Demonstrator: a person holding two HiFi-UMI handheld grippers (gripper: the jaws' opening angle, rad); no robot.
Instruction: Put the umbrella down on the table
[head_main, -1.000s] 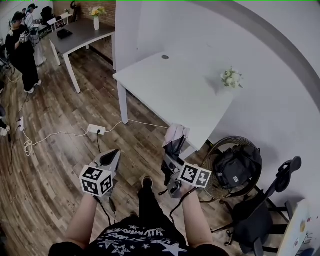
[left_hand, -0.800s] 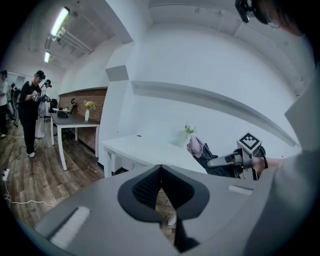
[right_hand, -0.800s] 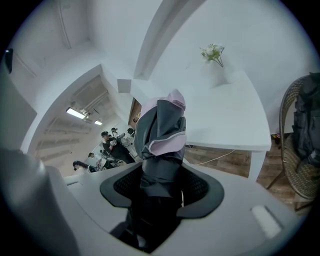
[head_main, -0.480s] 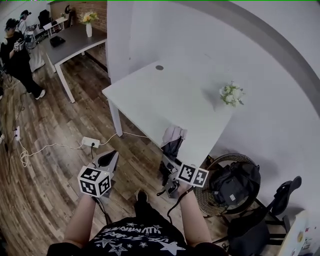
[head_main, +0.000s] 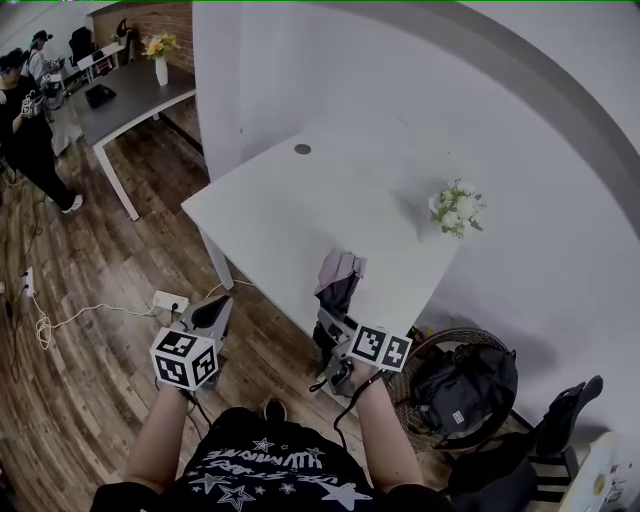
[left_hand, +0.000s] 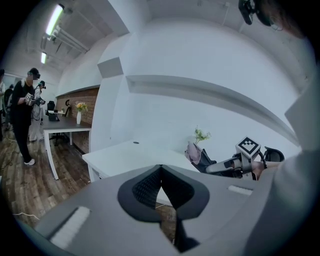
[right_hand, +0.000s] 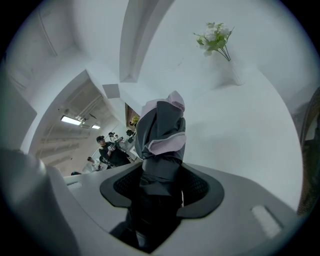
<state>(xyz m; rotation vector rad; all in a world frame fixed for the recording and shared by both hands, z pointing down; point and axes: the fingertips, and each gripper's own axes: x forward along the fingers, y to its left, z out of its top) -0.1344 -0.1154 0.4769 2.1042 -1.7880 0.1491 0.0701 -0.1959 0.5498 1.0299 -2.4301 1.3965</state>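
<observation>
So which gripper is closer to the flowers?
Right. The right gripper, holding the umbrella, is at the table edge, facing the flowers; the left gripper is farther off, over the floor.

Wood-plank floor (head_main: 80, 250), white wall (head_main: 560, 150); brick wall (head_main: 178, 18) at back, grey desk (head_main: 135, 95) nearby; ceiling strip light (left_hand: 54, 19)

We now stand closer to the table (head_main: 290, 215) than one second ago. The right gripper (head_main: 334, 322) now holds the umbrella (head_main: 338, 280) with its tip over the tabletop; earlier the tip only reached the near edge. The left gripper (head_main: 211, 313) now appears nearer the table's corner.
</observation>
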